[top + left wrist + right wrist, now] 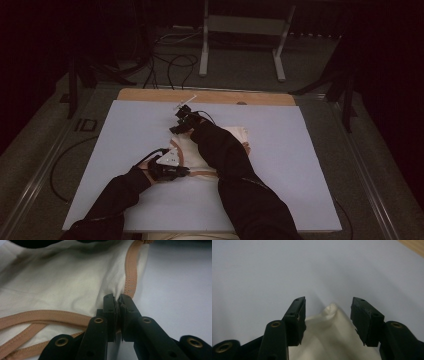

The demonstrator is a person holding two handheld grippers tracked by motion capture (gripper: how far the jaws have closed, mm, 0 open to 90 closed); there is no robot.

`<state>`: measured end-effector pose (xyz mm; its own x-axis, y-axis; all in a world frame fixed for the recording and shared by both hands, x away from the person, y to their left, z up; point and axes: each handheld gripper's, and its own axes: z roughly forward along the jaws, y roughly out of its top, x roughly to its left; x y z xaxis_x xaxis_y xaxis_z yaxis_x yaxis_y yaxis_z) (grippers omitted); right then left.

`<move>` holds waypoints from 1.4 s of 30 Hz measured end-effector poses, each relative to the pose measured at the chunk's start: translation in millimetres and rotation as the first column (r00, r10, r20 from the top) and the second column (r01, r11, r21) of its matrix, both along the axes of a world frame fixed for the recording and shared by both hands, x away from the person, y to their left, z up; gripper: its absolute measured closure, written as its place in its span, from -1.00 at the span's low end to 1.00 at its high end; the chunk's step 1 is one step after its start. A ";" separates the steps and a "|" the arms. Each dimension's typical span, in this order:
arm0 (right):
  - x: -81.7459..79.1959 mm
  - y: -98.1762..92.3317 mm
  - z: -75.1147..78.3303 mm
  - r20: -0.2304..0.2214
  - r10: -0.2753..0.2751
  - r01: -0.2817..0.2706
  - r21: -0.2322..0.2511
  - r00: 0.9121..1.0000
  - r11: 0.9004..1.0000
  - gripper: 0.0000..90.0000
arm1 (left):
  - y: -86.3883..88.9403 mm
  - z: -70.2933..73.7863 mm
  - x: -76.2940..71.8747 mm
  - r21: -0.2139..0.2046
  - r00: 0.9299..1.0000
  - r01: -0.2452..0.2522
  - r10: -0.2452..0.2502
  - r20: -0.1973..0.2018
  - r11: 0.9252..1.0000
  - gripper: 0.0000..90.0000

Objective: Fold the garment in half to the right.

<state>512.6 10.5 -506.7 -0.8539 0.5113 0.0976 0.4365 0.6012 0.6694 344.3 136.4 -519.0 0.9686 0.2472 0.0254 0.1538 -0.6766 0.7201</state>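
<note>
High view first: a cream garment [227,145] with tan trim lies near the middle of the pale blue sheet that covers the worktop [125,130], partly hidden under the person's right sleeve. The left gripper [182,171] sits at the near left part of the cloth, by the curved tan edge. The right gripper [181,124] reaches across to the far left corner of the fabric, its forearm lying over the garment.

Left gripper view: the fingers [110,308] are pressed together and pinch the cloth right beside the tan binding [130,277], where the fabric puckers into them. More banded edge curves along the lower left, and cream fabric spreads flat beyond.

Right gripper view: the fingers [298,312] stand spread on either side of a small raised peak of cream cloth [331,308], which sits between them but, as far as I can see, touches neither pad. Bare blue sheet lies beyond it, with a strip of wood at the top right corner.

To my eye this is the step of taking a second hold, one corner pinned and the other being captured, probably to fold or spread the piece. The next move calls for the right fingers to finish closing squarely on that peak, low enough to catch the fabric rather than skim its tip, while the left hold stays firm so the cloth does not drag.
</note>
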 end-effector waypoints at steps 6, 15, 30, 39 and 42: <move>2.4 7.0 -7.9 -0.006 -0.011 0.011 -0.045 1.000 0.999 0.19 | -0.1 -0.5 0.2 0.010 1.000 0.004 -0.004 0.004 1.000 0.89; -2.5 11.0 -8.6 0.025 0.013 -0.011 -0.093 1.000 0.996 0.62 | -0.9 -0.8 0.0 0.014 1.000 0.003 -0.003 -0.001 1.000 0.89; -5.6 1.6 1.1 0.031 0.028 -0.026 -0.068 0.999 0.997 0.95 | -1.0 -0.9 0.4 0.019 1.000 0.004 -0.004 -0.005 1.000 0.90; -7.9 -6.6 13.6 0.051 0.032 -0.030 -0.037 0.998 0.999 0.96 | -1.5 1.2 -0.2 0.019 1.000 0.002 -0.002 0.001 1.000 0.90; -9.4 -9.2 17.0 0.052 0.032 -0.030 -0.037 0.998 0.999 0.96 | -2.0 1.5 -0.2 0.023 1.000 0.006 -0.006 0.001 1.000 0.90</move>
<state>503.2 1.3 -489.7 -0.8728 0.4869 0.0341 0.3822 0.6384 0.6681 344.1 134.4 -517.5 0.9701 0.2405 0.0320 0.1489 -0.6942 0.7042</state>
